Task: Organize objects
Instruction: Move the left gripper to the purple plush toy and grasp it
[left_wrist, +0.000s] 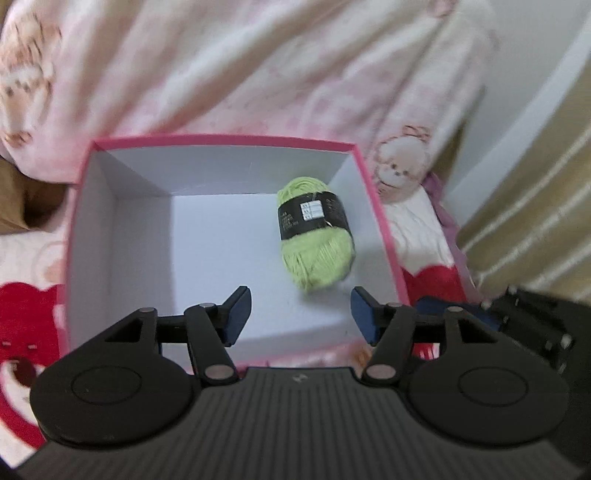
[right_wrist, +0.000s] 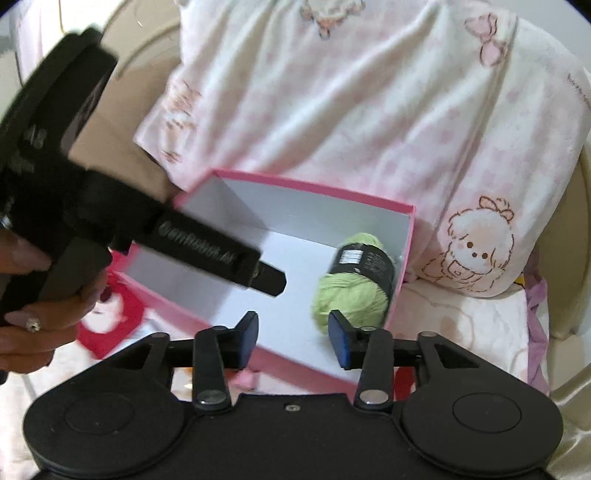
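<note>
Left wrist view shows the left gripper with its two blue pads spread wide and holding nothing. It hangs over the near edge of a pink box that is white inside. A green ball of yarn with a black paper band lies on the box floor, just past the right pad and a bit ahead of it, near the right wall of the box. A pink and white blanket is bunched up behind the box.

From the right wrist view, the right gripper also has its jaws spread apart and empty. The yarn sits just beyond its right pad, not touching it. A hand with a ring holds the left gripper's handle on the left
</note>
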